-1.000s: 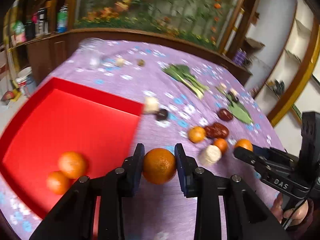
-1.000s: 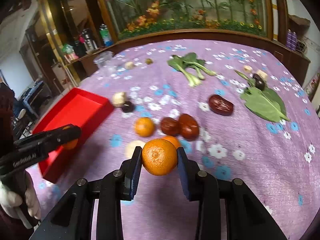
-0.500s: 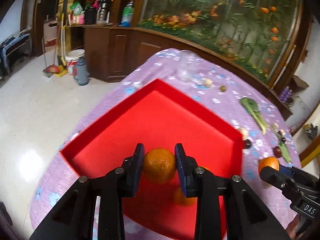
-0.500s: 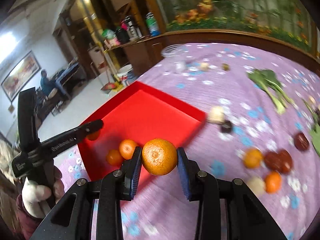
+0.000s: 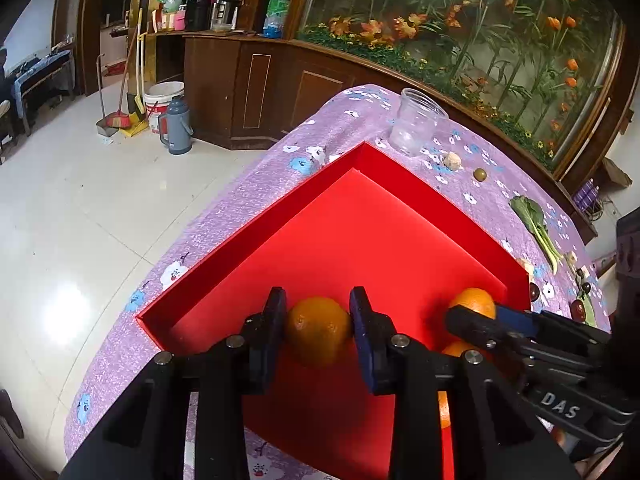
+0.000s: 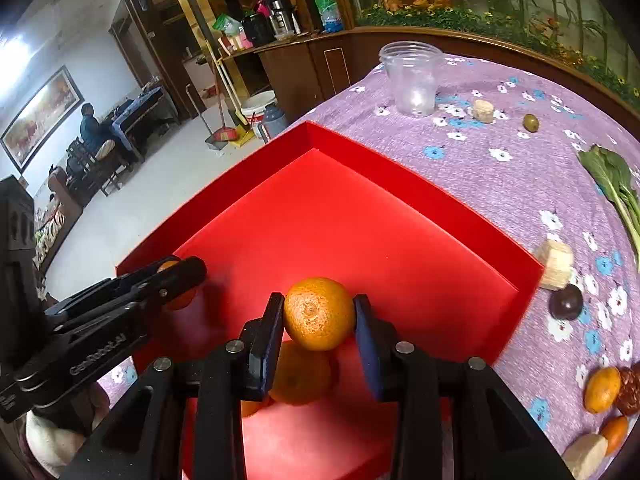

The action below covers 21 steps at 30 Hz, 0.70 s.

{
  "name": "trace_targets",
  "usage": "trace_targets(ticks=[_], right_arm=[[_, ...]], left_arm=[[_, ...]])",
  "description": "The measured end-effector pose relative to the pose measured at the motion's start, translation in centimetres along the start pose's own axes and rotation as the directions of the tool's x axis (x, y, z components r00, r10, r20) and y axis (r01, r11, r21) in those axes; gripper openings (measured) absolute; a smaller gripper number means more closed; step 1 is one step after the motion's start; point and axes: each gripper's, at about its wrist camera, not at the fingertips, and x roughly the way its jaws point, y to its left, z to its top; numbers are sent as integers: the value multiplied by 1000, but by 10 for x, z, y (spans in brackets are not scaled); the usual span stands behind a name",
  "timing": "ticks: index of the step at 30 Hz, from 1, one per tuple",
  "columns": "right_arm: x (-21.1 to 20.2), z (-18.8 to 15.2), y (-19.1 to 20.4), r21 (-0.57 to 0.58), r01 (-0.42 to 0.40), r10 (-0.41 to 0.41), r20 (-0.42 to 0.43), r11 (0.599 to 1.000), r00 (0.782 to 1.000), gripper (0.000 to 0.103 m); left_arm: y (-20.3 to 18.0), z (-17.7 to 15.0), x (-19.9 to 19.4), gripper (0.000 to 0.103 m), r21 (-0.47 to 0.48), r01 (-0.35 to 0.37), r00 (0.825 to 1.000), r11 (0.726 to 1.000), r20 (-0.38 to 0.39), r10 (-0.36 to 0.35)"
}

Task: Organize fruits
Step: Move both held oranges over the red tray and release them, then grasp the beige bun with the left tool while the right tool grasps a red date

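Both oranges now over red tray [image 6: 420, 204] — cup [image 6: 412, 76] beyond.

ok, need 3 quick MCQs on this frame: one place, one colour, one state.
1. Where does the clear plastic cup stand?
A. in the tray
B. on the cloth beyond the tray's far corner
C. on the floor

2. What colour is the tray?
A. red
B. blue
C. white

3. What is the right gripper doing?
A. open and empty
B. shut on an orange
C. shut on a leaf

Key: 1 B, the cup sits on the purple cloth past the corner; 2 A, walls and floor are red; 3 B, jaws press both sides of the orange.
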Motion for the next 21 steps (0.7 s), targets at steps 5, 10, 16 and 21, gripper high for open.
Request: trace_targets(ticks=[5, 10, 16, 21], right_arm=[[-1, 2, -2, 24, -20, 20, 3, 1000, 1000, 58], [-23, 2, -1, 14, -9, 8, 58, 1000, 998, 61], [-66, -12, -17, 58, 0, -8, 123, 998, 992, 61], [-113, -38, -55, 125, 39, -61, 179, 991, 982, 61]], left_arm=[[2, 2, -12, 41, -24, 4, 1000, 1000, 26, -4], [-2, 4, -34, 52, -39, 3, 998, 999, 68, -1], [-20, 2, -58, 58, -8, 12, 995, 1000, 100, -11], [-49, -7, -77, 63, 52, 40, 992, 998, 119, -46]])
